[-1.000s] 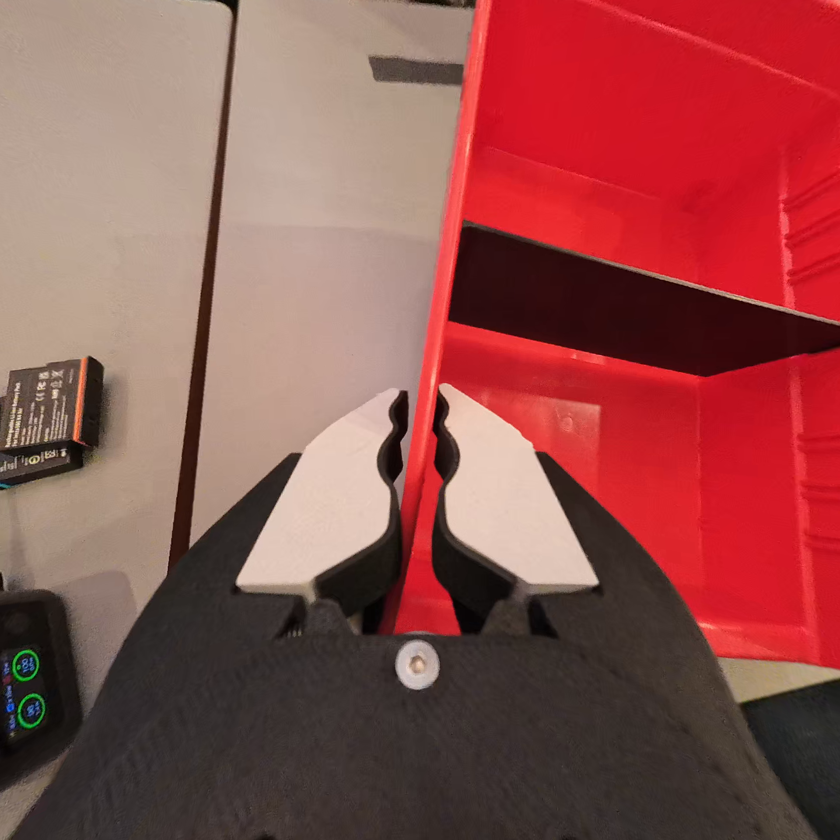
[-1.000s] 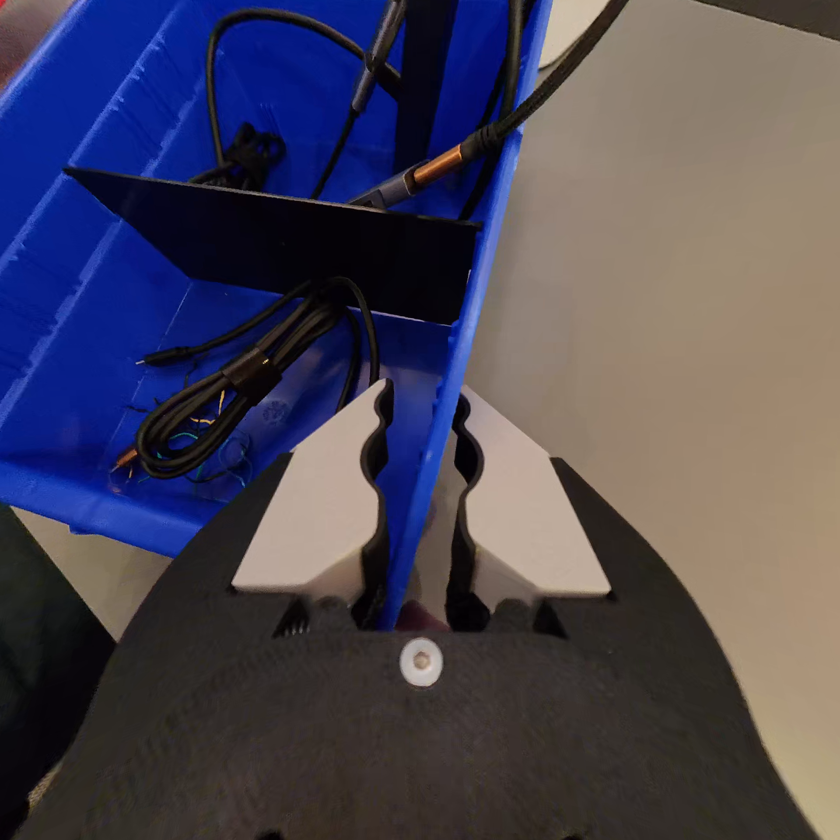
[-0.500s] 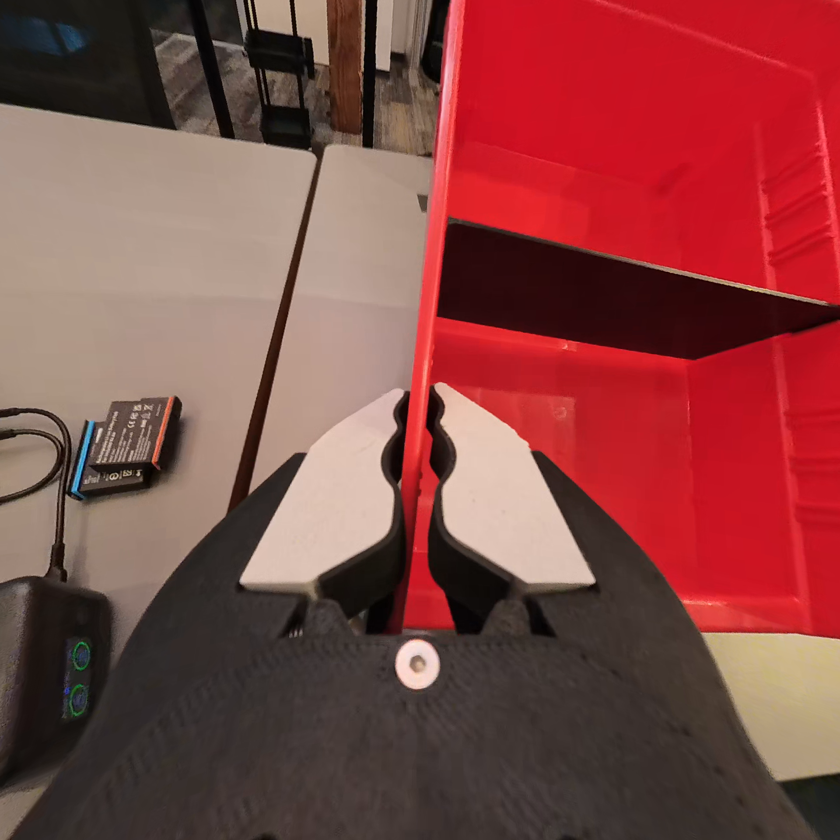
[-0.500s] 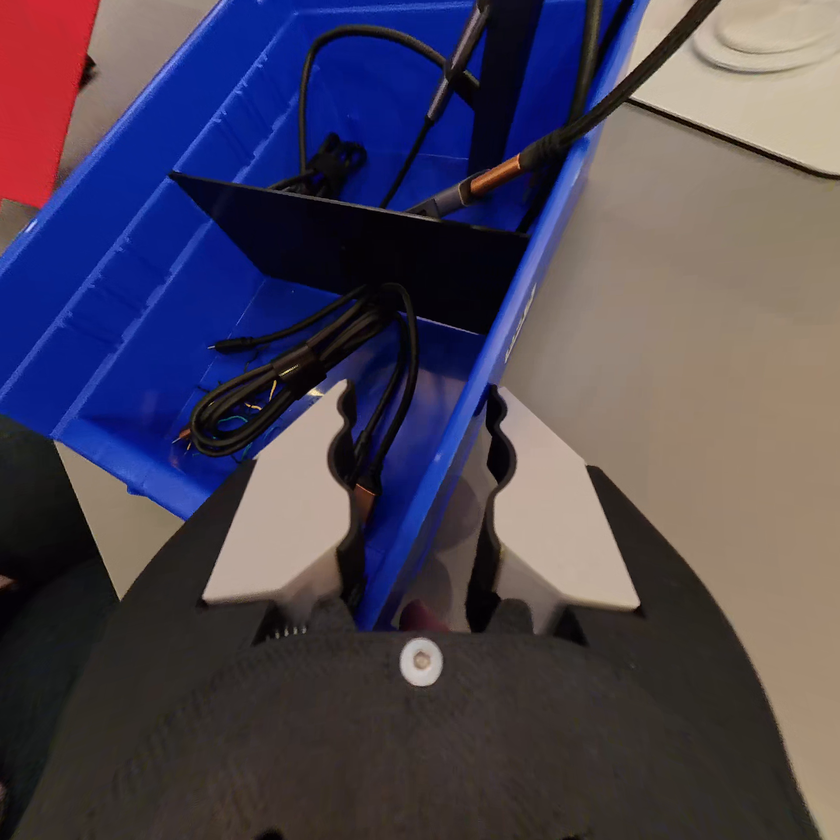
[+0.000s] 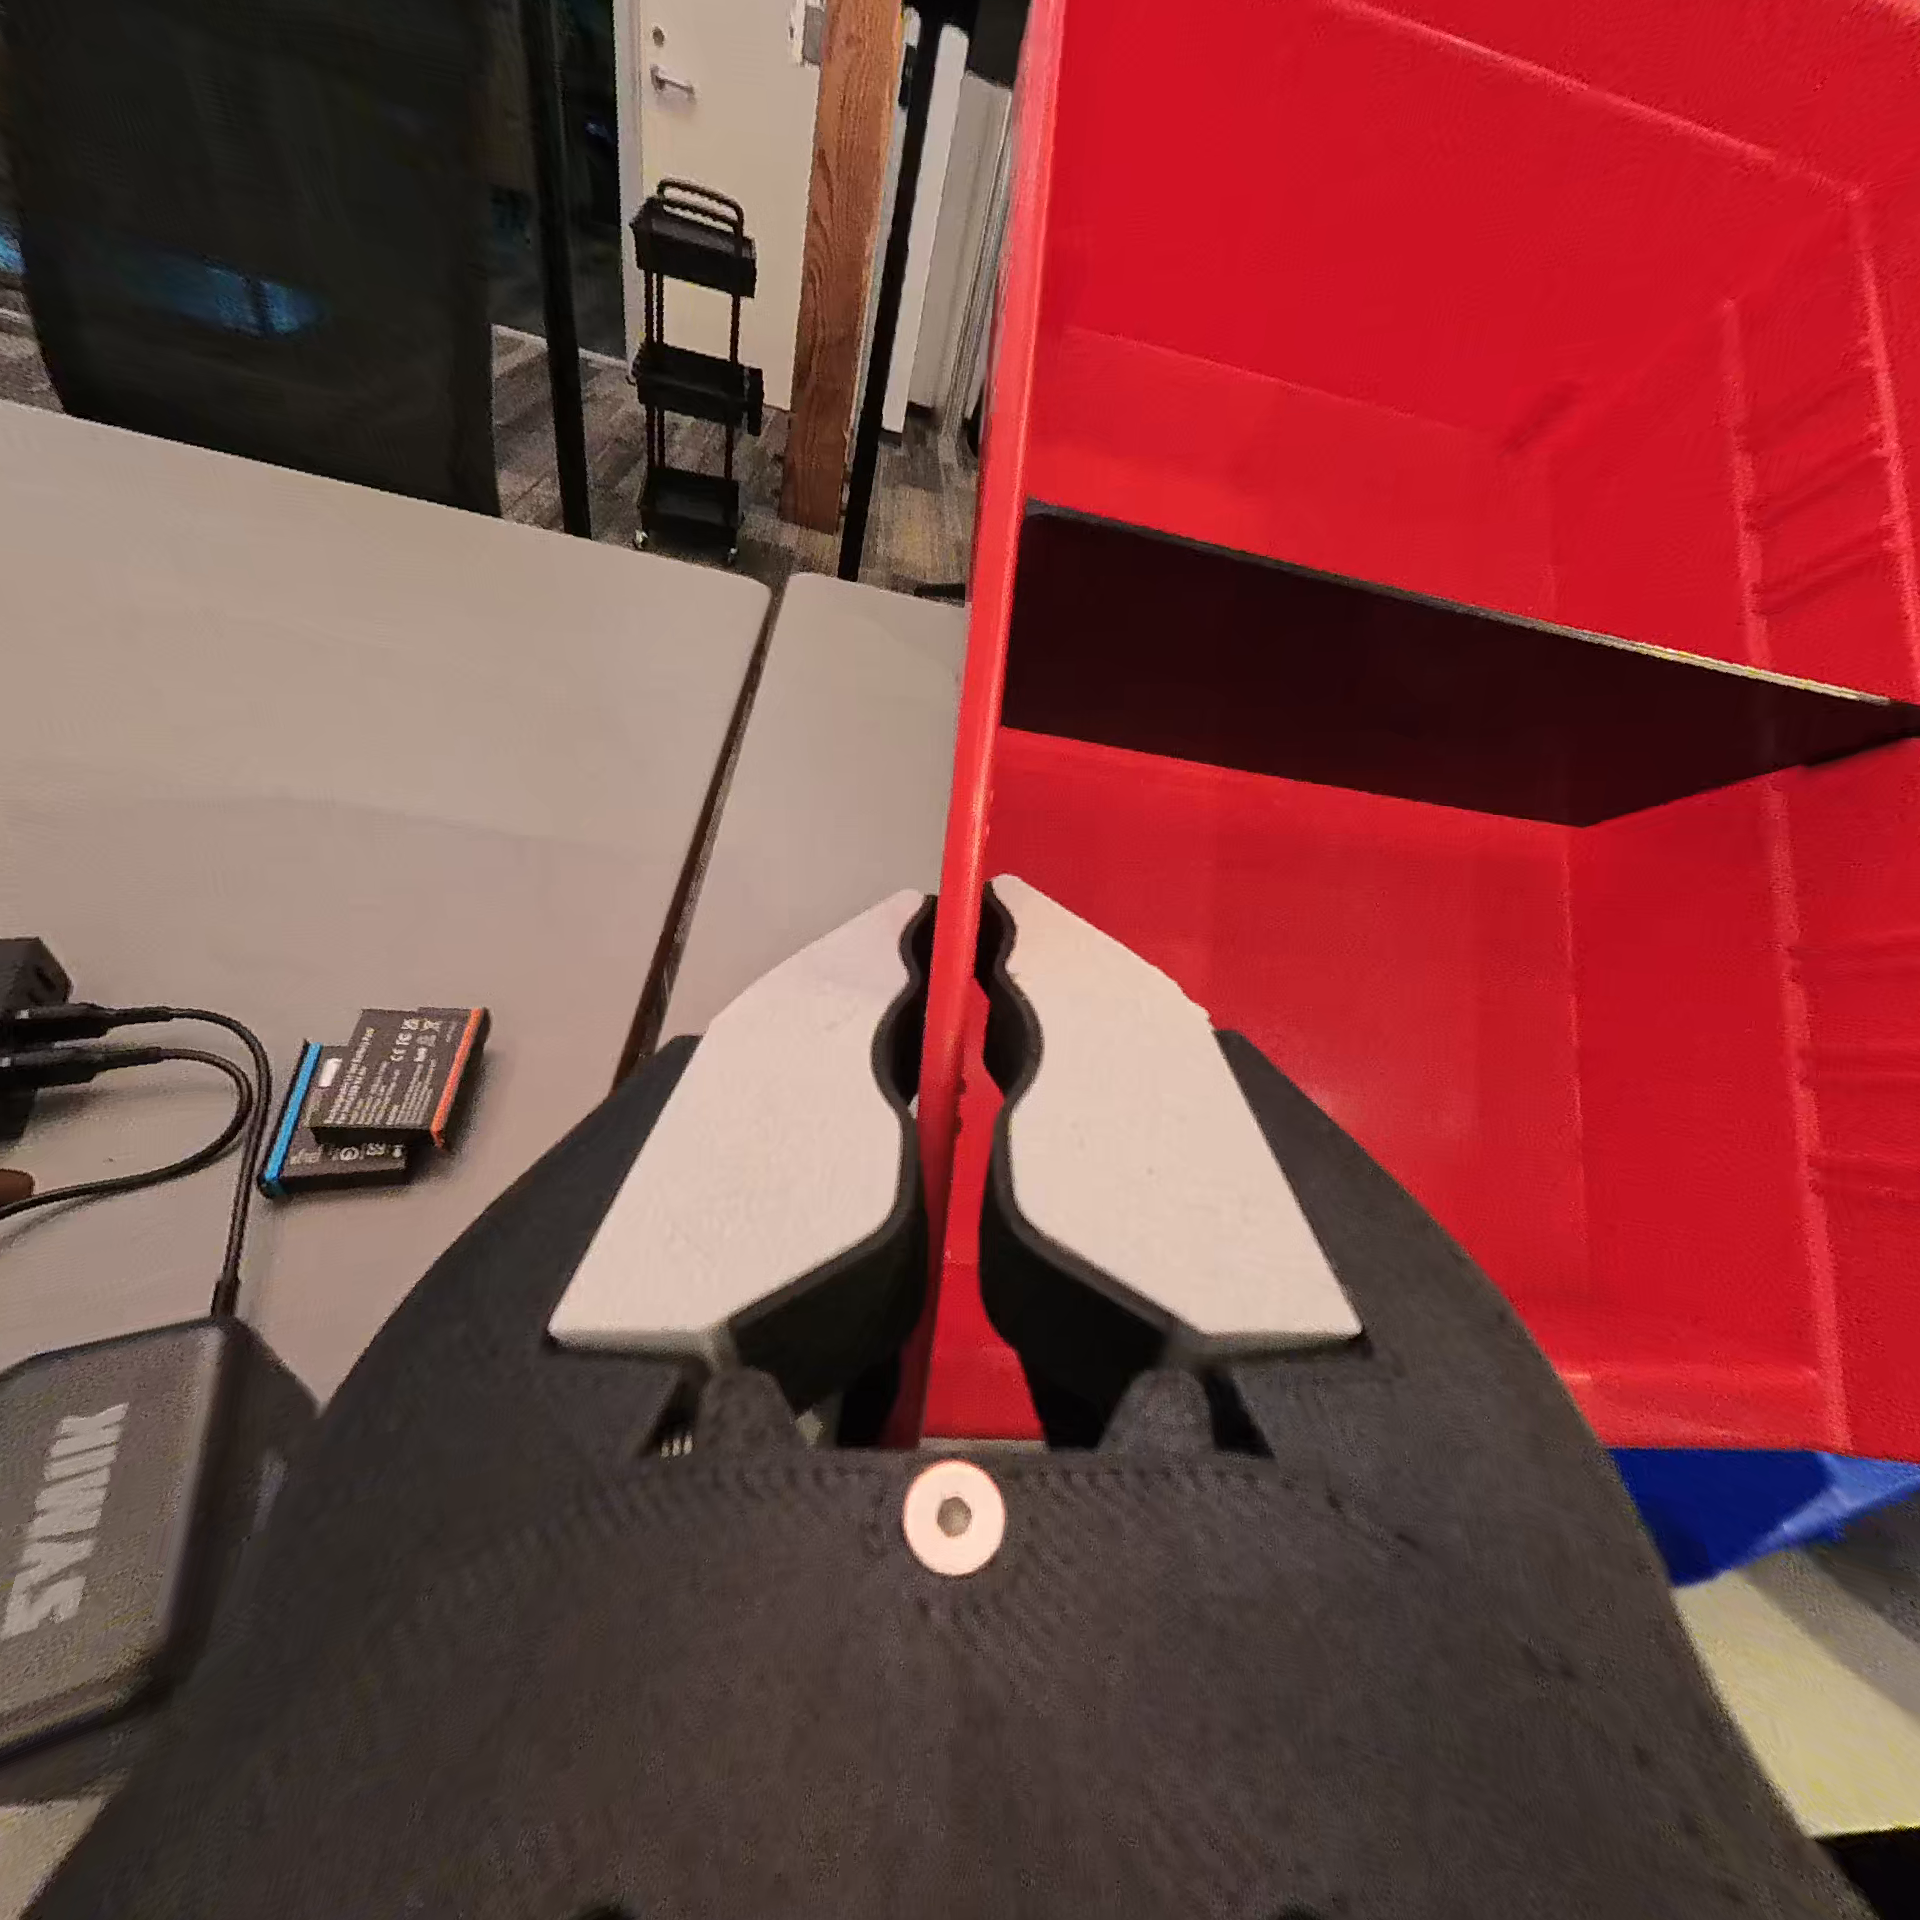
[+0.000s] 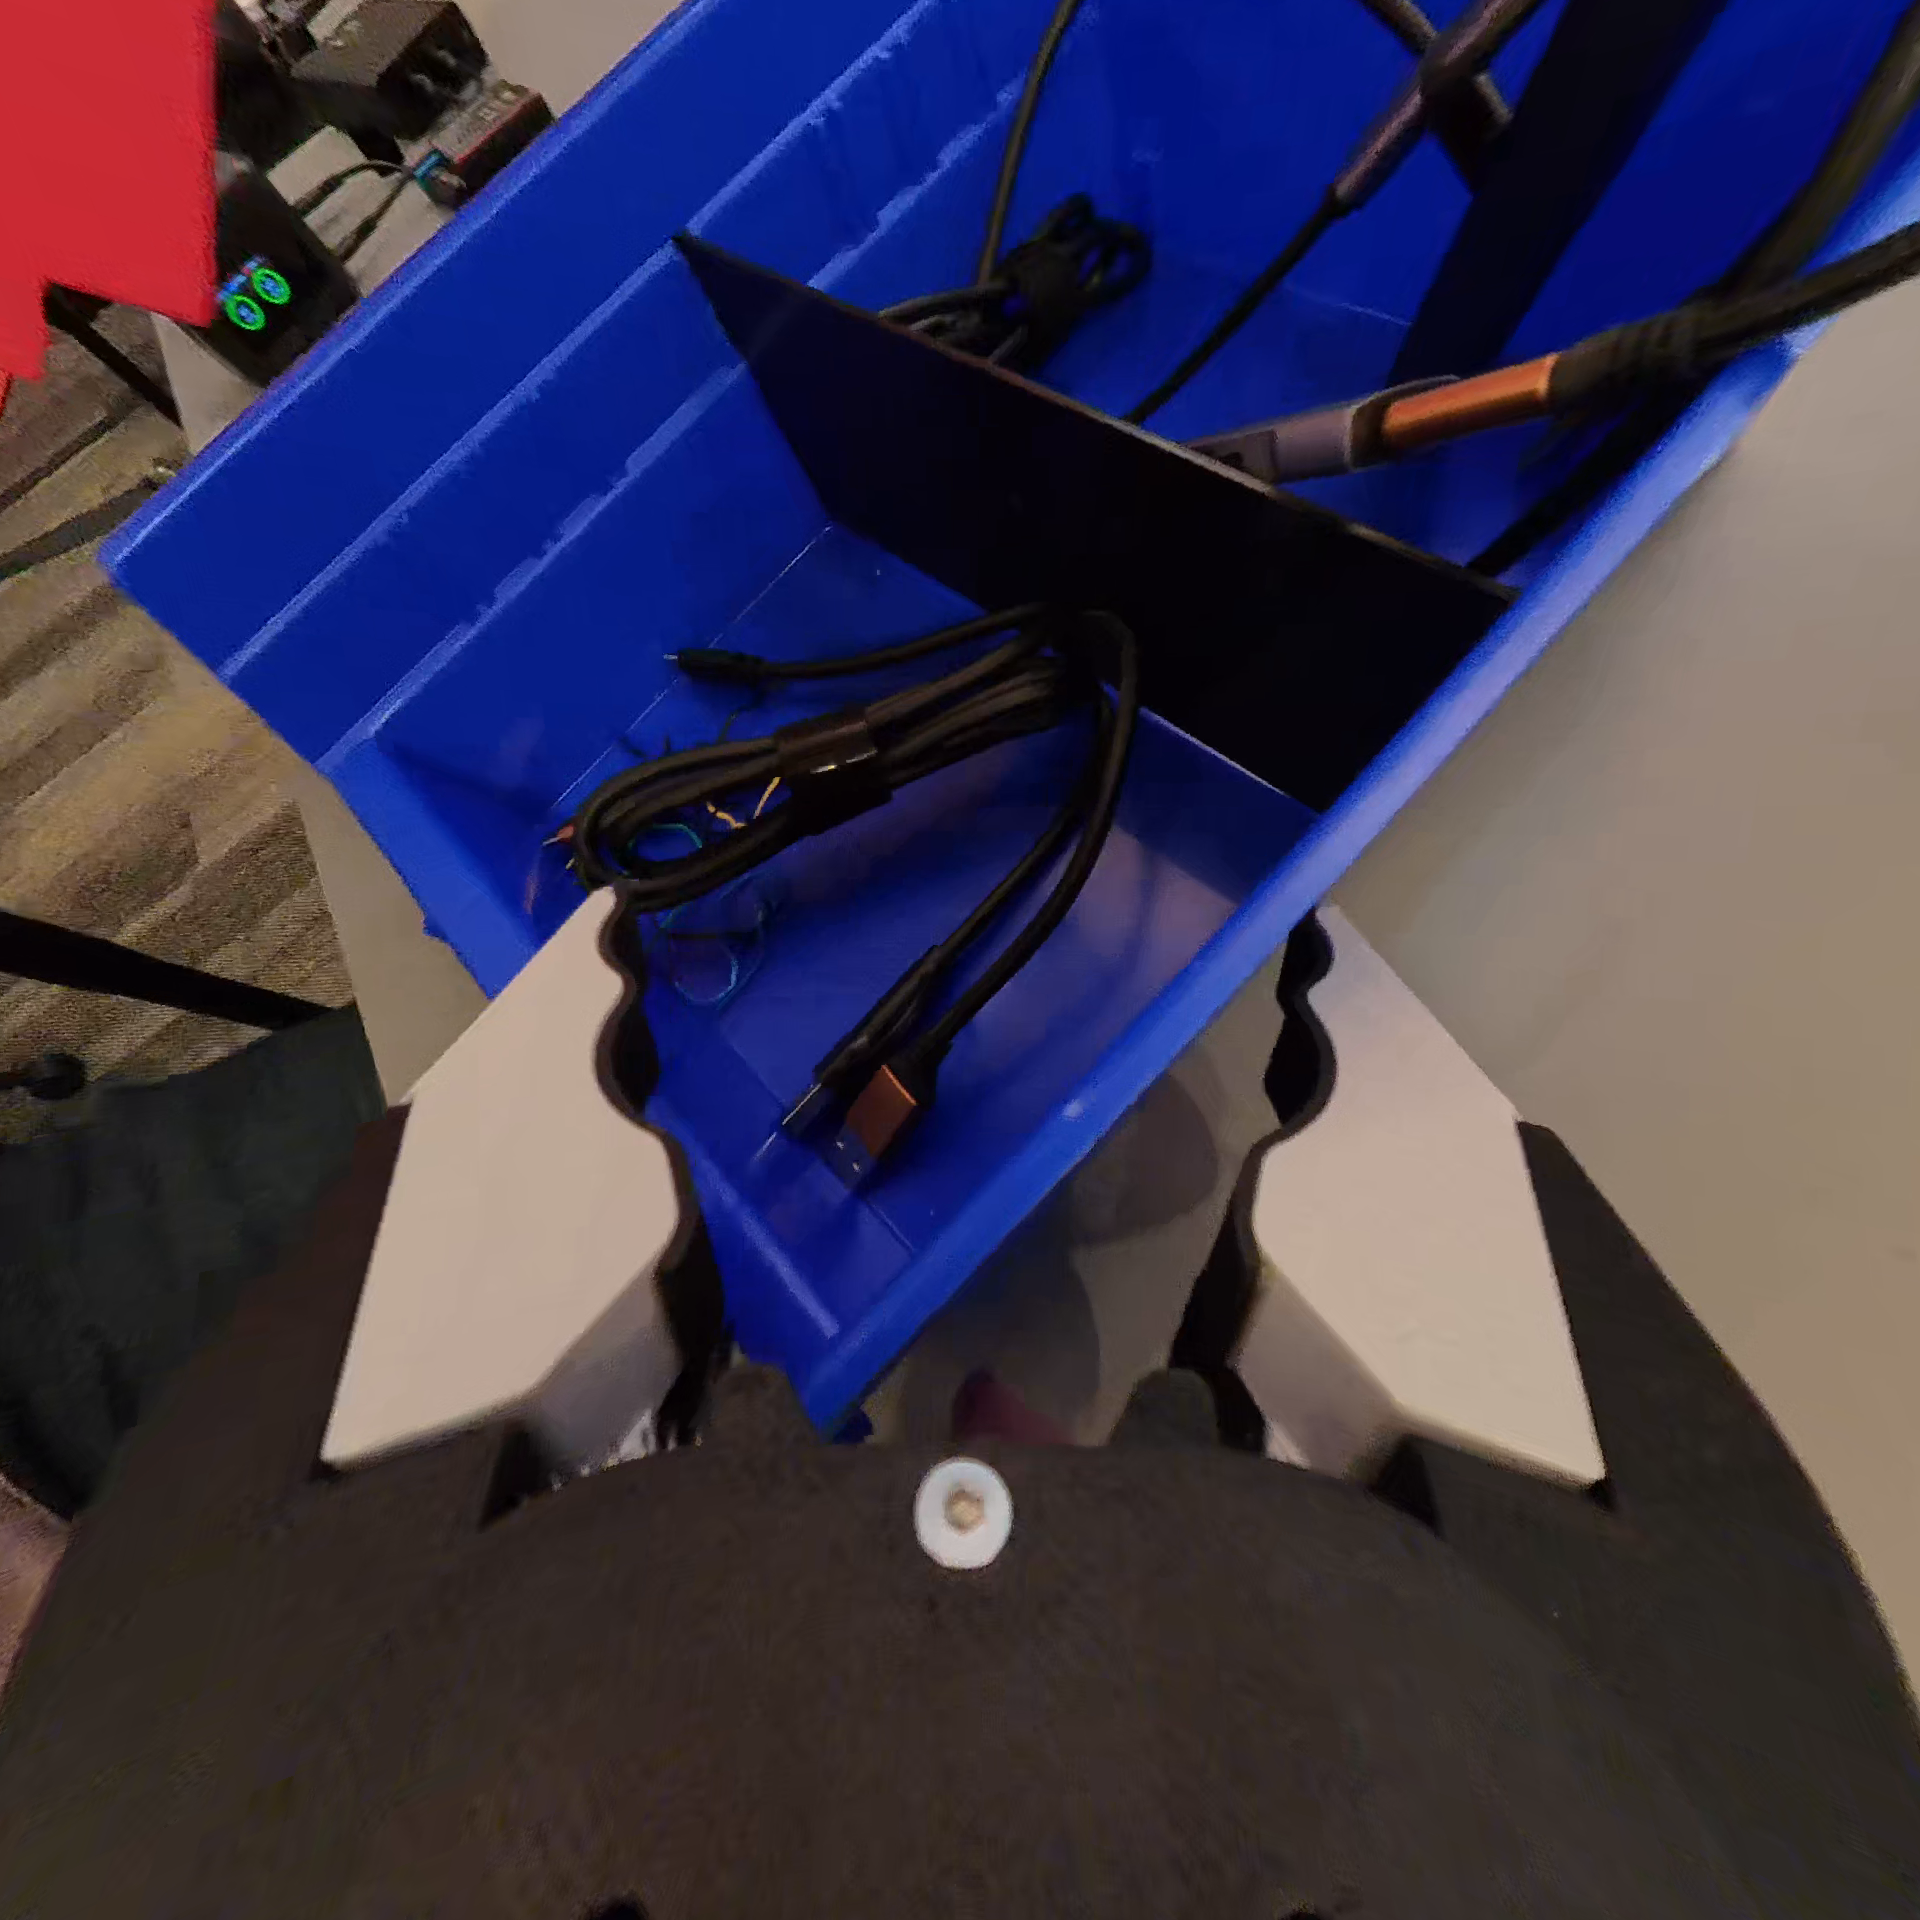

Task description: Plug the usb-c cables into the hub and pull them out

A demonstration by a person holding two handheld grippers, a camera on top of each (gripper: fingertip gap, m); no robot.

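My left gripper (image 5: 961,904) is shut on the left wall of an empty red bin (image 5: 997,416) that has a black divider (image 5: 1403,707). My right gripper (image 6: 956,920) is open, with its fingers on either side of the right wall of a blue bin (image 6: 499,416) near its front corner. The blue bin's near compartment holds a bundle of black cables (image 6: 831,748) with a copper-coloured plug (image 6: 883,1107). Behind its black divider (image 6: 1091,520) lie more cables, one with a copper sleeve (image 6: 1455,400). A small black box (image 5: 21,977) with two cables plugged in sits at the left edge.
On the grey table (image 5: 364,727) to the left lie two stacked batteries (image 5: 374,1101) and a black charger (image 5: 94,1538), which also shows in the right wrist view (image 6: 270,291). A corner of the blue bin (image 5: 1766,1507) shows under the red bin. The red bin (image 6: 94,156) is at the upper left. The gap from one gripper's tips to the other's is roughly 40 centimeters. From my left tips it is roughly 20 centimeters to the black charger (image 5: 94,1538); from my right, 50 centimeters.
My right gripper has opened off the blue bin's wall and its jaws now stand wide apart. My left gripper, still shut on the red bin's wall, has tilted upward so the room behind shows.
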